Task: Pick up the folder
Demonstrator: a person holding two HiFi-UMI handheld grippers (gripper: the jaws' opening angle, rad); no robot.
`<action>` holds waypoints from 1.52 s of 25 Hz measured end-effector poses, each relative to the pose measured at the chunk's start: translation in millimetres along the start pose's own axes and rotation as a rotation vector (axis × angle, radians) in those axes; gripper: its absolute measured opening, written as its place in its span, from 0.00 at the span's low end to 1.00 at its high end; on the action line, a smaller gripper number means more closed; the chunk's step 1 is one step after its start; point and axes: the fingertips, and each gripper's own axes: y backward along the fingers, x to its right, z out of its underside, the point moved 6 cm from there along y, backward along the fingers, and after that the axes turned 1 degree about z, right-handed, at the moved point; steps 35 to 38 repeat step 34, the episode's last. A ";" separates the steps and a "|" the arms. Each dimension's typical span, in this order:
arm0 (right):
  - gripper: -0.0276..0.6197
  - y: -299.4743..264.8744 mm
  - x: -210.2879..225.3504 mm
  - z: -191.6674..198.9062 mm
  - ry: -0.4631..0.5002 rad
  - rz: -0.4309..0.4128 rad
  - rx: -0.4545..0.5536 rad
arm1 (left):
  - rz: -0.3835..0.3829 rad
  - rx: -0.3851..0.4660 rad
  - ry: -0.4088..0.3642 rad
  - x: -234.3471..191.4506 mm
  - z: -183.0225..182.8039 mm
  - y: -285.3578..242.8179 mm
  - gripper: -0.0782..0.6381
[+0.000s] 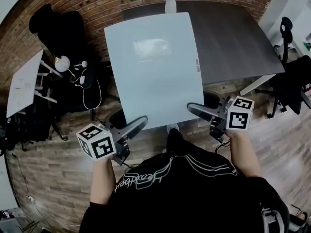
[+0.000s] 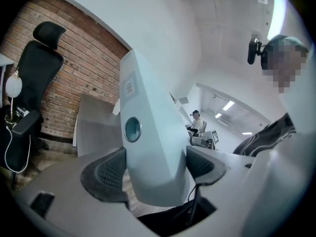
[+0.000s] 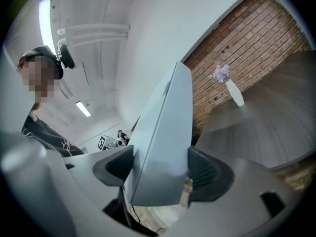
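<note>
The folder (image 1: pixel 154 67) is off the table (image 1: pixel 233 38), one near corner clamped between the fingers (image 2: pixel 106 174) of the left gripper (image 1: pixel 129 124) and the other in the right gripper (image 1: pixel 204 108). It extends flat beyond the fingers. It appears light, thin, fairly stiff and smooth. A grip at both corners should limit sag and slip.

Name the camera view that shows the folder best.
The head view: the pale folder shows whole there, its near corners clamped by the left gripper and the right gripper. The left gripper view shows only its narrow side with a round hole between the jaws; the right gripper view only an edge-on corner.
</note>
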 end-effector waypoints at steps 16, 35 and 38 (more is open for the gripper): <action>0.51 5.0 -21.7 -8.3 0.056 -0.015 0.025 | -0.015 0.018 -0.050 18.3 -6.1 14.7 0.62; 0.51 9.8 -15.9 9.5 0.025 0.011 0.026 | -0.003 -0.023 -0.041 13.4 5.3 7.7 0.62; 0.51 9.8 -15.9 9.5 0.025 0.011 0.026 | -0.003 -0.023 -0.041 13.4 5.3 7.7 0.62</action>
